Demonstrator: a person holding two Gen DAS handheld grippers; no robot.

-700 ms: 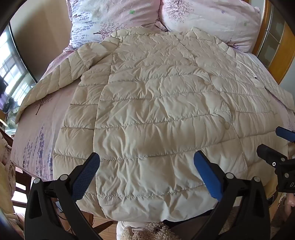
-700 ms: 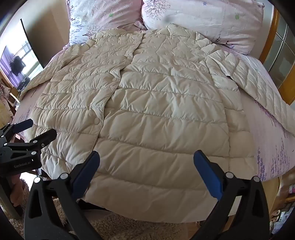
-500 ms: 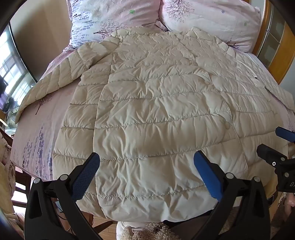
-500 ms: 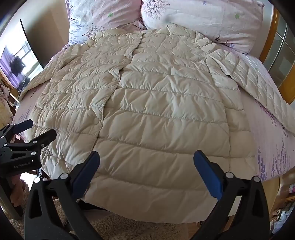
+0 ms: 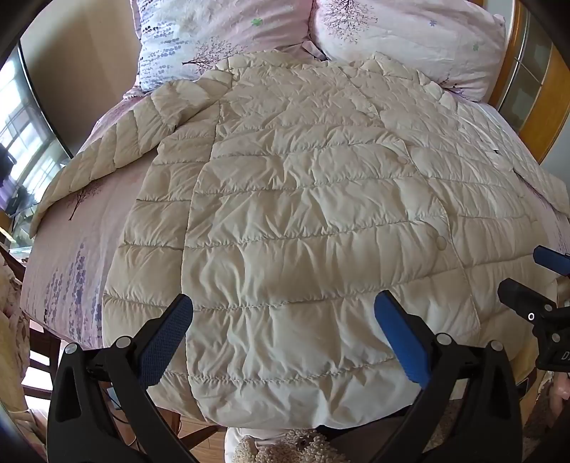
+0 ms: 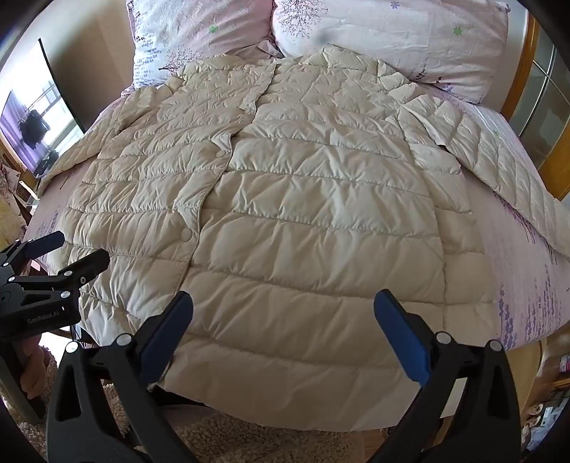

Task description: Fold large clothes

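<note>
A cream quilted down jacket (image 5: 302,220) lies flat, front up and buttoned, on the bed, collar toward the pillows and hem hanging over the near edge; it also shows in the right wrist view (image 6: 313,213). Its sleeves spread out to the left (image 5: 107,153) and right (image 6: 498,171). My left gripper (image 5: 283,313) is open and empty above the hem on the jacket's left half. My right gripper (image 6: 283,313) is open and empty above the hem on the right half. Each gripper shows at the edge of the other's view (image 5: 534,302) (image 6: 46,274).
The bed has a pink flowered sheet (image 5: 71,249) and two matching pillows (image 6: 392,32) at the head. A wooden frame with glass (image 5: 534,89) stands on the right, a window (image 6: 32,128) on the left. A shaggy beige rug (image 6: 249,441) lies on the floor by the near edge.
Nothing has visibly changed; both grippers hold almost still over the hem.
</note>
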